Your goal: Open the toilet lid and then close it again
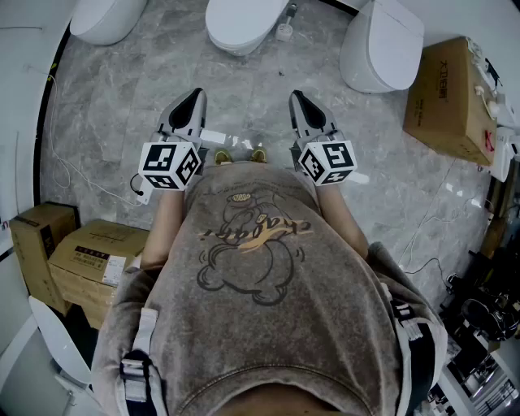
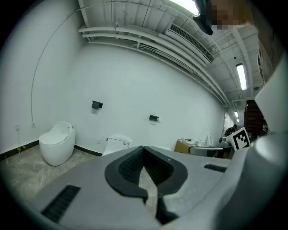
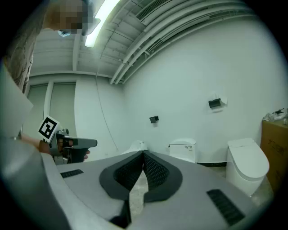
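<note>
Both grippers sit at the centre of the head view, in front of the person. The left gripper (image 1: 197,95) has its jaws closed, tips touching, with nothing between them. The right gripper (image 1: 295,96) is in the same condition. The toilet (image 1: 234,42) stands at the top centre of the frame, well apart from both grippers, with its lid (image 1: 244,16) down. A cardboard box (image 1: 447,89) stands at the upper right.

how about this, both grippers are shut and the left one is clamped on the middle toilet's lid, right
No. Both are shut, but the left gripper holds nothing: the left gripper view shows its fingers closed on air, short of the middle toilet.
</note>
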`<state>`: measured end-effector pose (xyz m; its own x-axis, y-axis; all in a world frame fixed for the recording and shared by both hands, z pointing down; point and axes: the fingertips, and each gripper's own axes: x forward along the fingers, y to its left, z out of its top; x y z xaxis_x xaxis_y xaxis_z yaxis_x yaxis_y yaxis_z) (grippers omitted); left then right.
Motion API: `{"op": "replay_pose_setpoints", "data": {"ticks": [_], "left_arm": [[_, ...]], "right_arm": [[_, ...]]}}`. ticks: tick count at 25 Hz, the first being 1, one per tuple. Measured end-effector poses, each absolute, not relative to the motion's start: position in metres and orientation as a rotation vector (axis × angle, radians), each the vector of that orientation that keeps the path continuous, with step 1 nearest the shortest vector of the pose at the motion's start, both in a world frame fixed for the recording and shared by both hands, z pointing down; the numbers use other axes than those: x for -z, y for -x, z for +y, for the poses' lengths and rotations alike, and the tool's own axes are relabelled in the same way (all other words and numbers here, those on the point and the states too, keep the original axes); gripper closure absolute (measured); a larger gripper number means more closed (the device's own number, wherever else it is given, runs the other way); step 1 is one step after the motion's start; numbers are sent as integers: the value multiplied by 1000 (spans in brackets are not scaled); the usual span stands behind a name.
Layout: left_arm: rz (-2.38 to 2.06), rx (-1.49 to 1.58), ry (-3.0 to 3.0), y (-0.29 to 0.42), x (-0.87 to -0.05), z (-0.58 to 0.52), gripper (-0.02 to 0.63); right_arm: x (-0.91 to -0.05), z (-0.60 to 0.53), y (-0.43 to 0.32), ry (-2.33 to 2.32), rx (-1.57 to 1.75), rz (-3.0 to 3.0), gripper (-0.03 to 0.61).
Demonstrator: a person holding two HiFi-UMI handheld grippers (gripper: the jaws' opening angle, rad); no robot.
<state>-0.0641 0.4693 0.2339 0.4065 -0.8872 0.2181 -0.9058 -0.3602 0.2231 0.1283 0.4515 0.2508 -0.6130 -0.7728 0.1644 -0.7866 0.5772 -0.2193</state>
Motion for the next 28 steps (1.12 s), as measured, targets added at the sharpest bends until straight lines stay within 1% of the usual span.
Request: {"op": "replay_pose_setpoints", "data": {"ticks": [7,14,21,28], "left_arm": [[-1586,-84,-2353,54,-245,463,605],[-1600,-108,-2325,63,-272,430,604],[-1567,-152,-2322,79,-319,343,604],[-1488,-217,-2346,82,-402,247,604]], "right_arm": [[-256,441,-137,-1352,-430,-2788,552],[-283,407,-116,-1269,-449,-2793,552],[-331,325,-85,-1263,-491,-2776,552],[-413,235,-61,-1276,-549,-2738,552]]}}
